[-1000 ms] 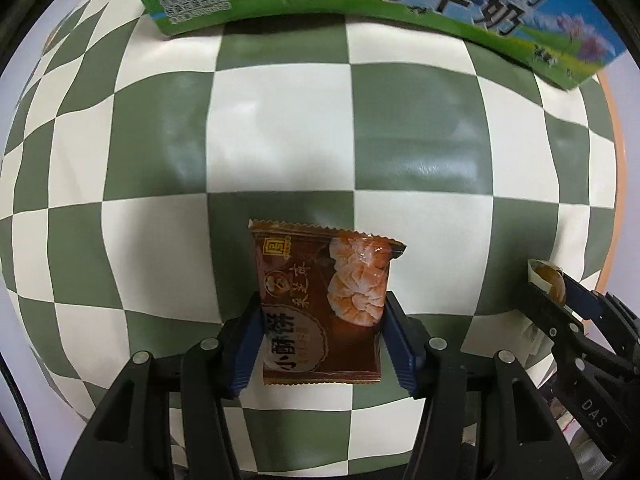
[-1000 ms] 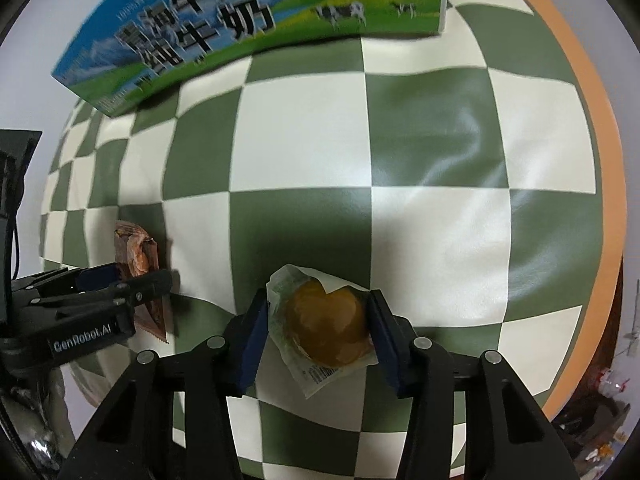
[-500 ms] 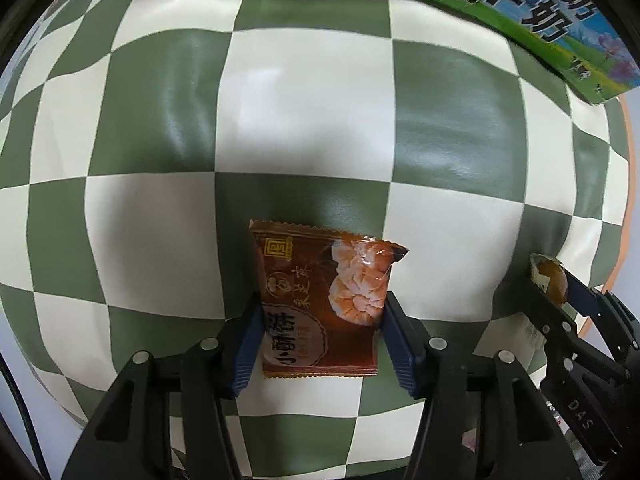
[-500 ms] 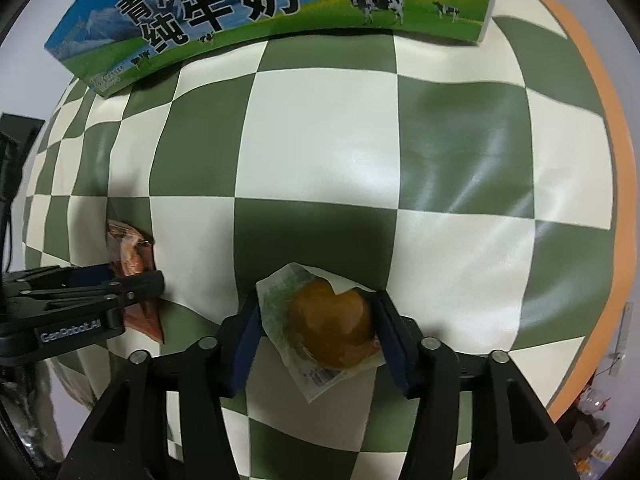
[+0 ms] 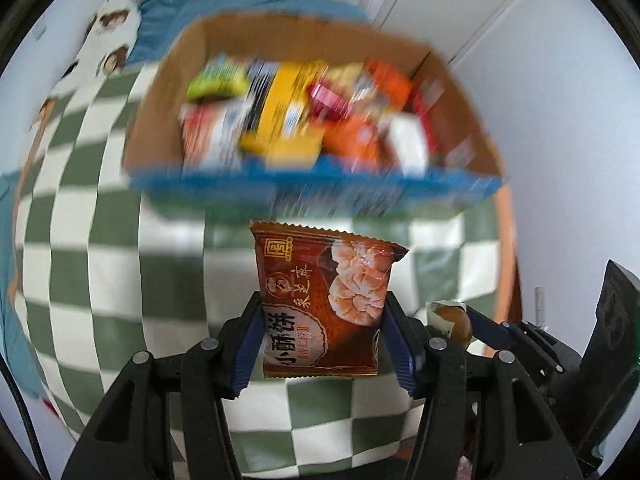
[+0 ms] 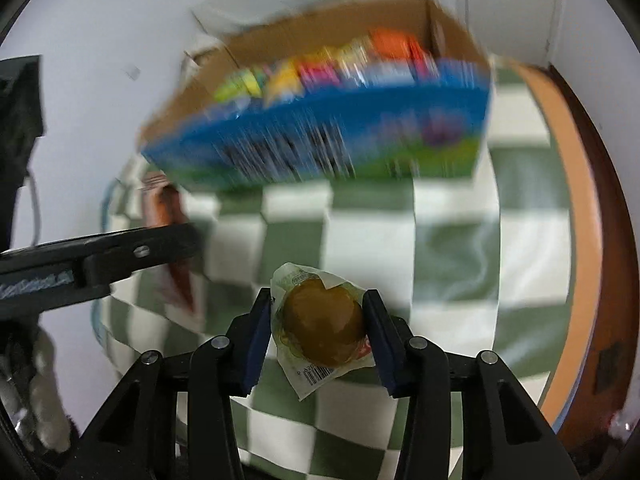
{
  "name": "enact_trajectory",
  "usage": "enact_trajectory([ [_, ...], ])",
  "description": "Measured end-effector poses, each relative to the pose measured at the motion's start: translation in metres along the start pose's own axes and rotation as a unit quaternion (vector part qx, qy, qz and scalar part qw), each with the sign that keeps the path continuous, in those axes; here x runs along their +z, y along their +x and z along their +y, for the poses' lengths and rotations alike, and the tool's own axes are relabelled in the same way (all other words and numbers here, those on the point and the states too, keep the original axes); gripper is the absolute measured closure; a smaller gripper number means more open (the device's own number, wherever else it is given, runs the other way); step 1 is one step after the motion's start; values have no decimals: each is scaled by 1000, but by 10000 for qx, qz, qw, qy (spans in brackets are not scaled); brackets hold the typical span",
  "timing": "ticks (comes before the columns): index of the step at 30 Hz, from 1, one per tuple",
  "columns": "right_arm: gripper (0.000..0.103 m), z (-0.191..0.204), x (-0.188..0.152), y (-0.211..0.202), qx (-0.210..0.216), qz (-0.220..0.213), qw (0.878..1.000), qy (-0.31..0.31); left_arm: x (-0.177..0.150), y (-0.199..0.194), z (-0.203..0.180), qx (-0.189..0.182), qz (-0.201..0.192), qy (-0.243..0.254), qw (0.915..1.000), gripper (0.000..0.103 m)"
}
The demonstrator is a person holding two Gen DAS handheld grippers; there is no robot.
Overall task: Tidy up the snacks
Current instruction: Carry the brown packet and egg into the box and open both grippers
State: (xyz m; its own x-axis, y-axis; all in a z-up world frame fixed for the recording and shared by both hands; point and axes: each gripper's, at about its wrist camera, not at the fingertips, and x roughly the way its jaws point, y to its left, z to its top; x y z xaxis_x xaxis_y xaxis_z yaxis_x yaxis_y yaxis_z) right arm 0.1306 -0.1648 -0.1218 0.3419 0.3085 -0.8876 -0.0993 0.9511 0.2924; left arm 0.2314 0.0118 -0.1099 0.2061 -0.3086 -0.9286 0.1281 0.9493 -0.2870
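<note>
Since the earlier frames, both claws have been raised off the green-and-white checked table, and the open cardboard carton with the blue printed front, formerly seen only by its side, is now looked into from above; the surroundings are blurred by the motion. The left claw is clenched on a reddish-brown foil snack packet printed with pale round pastries, which is held upright between the blue pads, clear of the table. The right claw is seen with its jaws closing on a clear plastic wrapper holding a round brown pastry, which is pressed between the pads and likewise lifted. In the left wrist view, the right claw and its pastry are seen just beside the left one, at the lower right. In the right wrist view, the left claw's black finger is seen at the left with the packet edge-on behind it. The carton is seen beyond both claws, filled with blurred yellow, orange, green and red snack packs. An orange table edge is visible at the right.
</note>
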Motion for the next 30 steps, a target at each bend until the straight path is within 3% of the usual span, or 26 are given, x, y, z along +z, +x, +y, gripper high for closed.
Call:
enact_trajectory([
  [4, 55, 4, 57, -25, 276, -341, 9990, -54, 41, -7, -2, -50, -216, 42, 9997, 49],
  [10, 55, -4, 142, -15, 57, -493, 9985, -235, 116, 17, 23, 181, -131, -76, 9997, 49],
  [16, 55, -23, 215, 49, -280, -16, 9995, -113, 180, 68, 55, 567, 381, -206, 9974, 49],
  [20, 55, -32, 235, 85, -415, 344, 9985, -105, 204, 94, 72, 906, 655, -144, 9936, 49],
  [22, 54, -36, 242, 98, -399, 466, 9981, -72, 210, 106, 78, 897, 817, -159, 9925, 49],
  [25, 46, -41, 246, 123, -394, 944, 9947, 46, 210, 125, 89, 829, 1145, -334, 9894, 45],
  [26, 42, -44, 247, 130, -396, 1049, 9937, 88, 209, 129, 91, 769, 1181, -387, 9893, 35],
  [27, 29, -44, 242, 130, -461, 1096, 9929, 94, 209, 132, 93, 717, 1197, -431, 9893, 23],
  [28, 20, -45, 242, 132, -556, 1141, 9919, 112, 208, 134, 95, 674, 1165, -454, 9899, 17],
  [29, 4, -46, 242, 132, -574, 1161, 9915, 133, 206, 135, 95, 702, 1128, -431, 9902, 12],
  [30, 2, -48, 242, 133, -657, 1170, 9908, 152, 204, 135, 94, 799, 1081, -362, 9903, 11],
])
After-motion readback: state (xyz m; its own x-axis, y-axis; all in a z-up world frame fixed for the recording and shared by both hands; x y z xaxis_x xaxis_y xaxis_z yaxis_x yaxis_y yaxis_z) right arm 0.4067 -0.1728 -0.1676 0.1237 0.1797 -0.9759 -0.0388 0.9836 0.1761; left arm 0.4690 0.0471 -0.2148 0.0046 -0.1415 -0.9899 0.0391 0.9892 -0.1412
